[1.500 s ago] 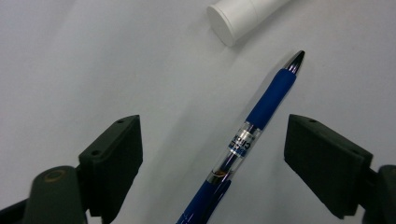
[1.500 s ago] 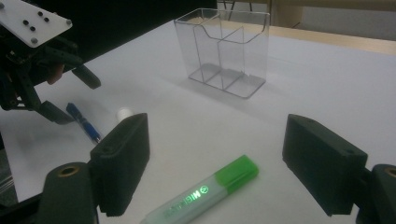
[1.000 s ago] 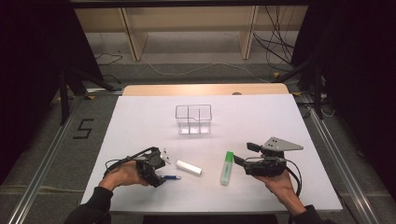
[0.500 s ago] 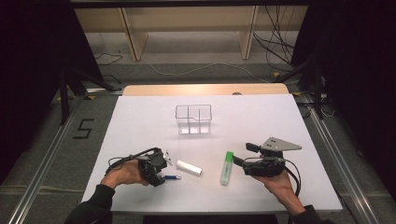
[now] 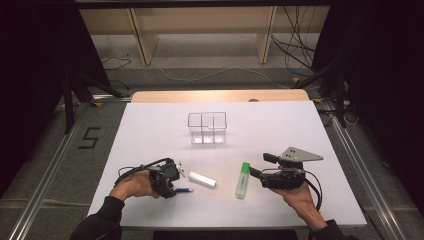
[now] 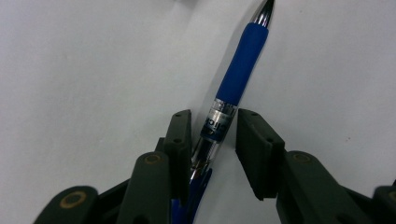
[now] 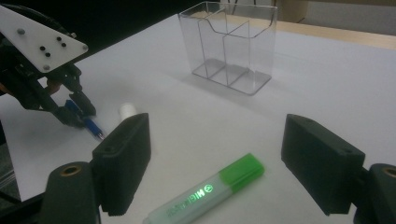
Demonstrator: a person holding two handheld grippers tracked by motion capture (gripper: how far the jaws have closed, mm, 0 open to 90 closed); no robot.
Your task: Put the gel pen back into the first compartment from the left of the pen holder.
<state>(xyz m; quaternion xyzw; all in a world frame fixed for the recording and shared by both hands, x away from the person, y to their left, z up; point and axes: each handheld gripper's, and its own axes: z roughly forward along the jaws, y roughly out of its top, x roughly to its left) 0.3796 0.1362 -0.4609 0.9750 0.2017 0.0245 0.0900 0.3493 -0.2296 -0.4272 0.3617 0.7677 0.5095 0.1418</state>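
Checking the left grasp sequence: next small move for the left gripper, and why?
Probably finish closing. The left gripper has just been closing around the blue ballpoint pen lying on the white table; one jaw touches the clear barrel, a gap remains at the other.

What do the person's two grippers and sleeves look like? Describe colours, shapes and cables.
Both the left gripper and the right gripper are black, with blocky jaws and trailing black cables. The right one carries a grey three-cornered plate with small holes. The sleeves are dark.
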